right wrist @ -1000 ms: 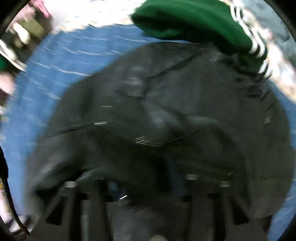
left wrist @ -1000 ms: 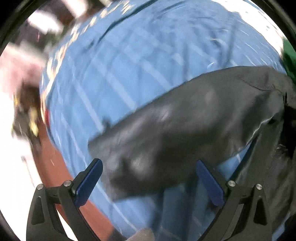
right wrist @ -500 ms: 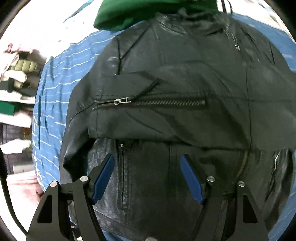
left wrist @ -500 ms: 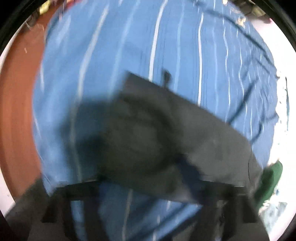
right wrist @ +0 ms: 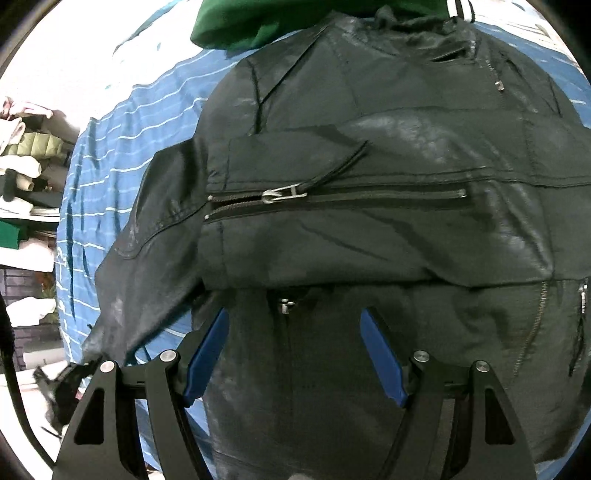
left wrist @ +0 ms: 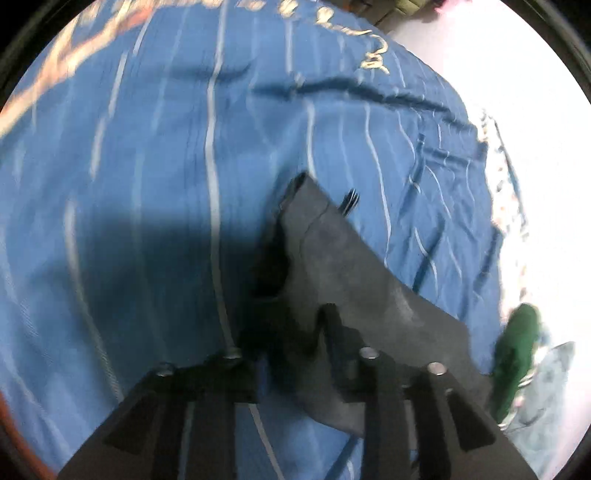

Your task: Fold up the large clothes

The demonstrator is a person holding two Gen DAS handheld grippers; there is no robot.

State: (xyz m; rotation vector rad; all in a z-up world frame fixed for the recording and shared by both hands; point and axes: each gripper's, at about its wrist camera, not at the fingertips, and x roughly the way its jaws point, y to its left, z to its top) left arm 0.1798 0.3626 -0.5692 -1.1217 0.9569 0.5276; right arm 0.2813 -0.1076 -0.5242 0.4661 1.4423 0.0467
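Below, two claws, one per hand. Right claw (right wrist: 295, 350): its jaws stand wide apart, the two blue pads (right wrist: 207, 354) clear of each other and holding nothing, poised over the lower front of the black leather jacket (right wrist: 369, 229). Left claw (left wrist: 295, 347): its jaws are drawn close together and pinch a flap of the same jacket (left wrist: 351, 280), seen here as a dark, matte, wedge-shaped fold rising from the grip toward a pointed corner; motion blur softens this view.

One jacket is present. It lies front-up on the bed, spread over a blue bedsheet (right wrist: 110, 155) marked with thin white stripes. In the right wrist view its long axis runs away from the claw, collar at the far end and hem nearest the claw. One sleeve is laid crosswise over the chest, forming a broad horizontal band. The leather is smooth, with a dull sheen and shallow creases. One metal zipper pull (right wrist: 284, 194) sits on an open zipper along the folded sleeve; a second, smaller pull (right wrist: 284, 306) shows just below the band, and further zipper lines run down the right-hand side.

One green garment (right wrist: 258, 22), soft and knit-like, touches the jacket's collar at the far end; in the left wrist view it (left wrist: 517, 362) appears at the right edge. Stacked folded clothes (right wrist: 26, 155) fill shelves beyond the bed.
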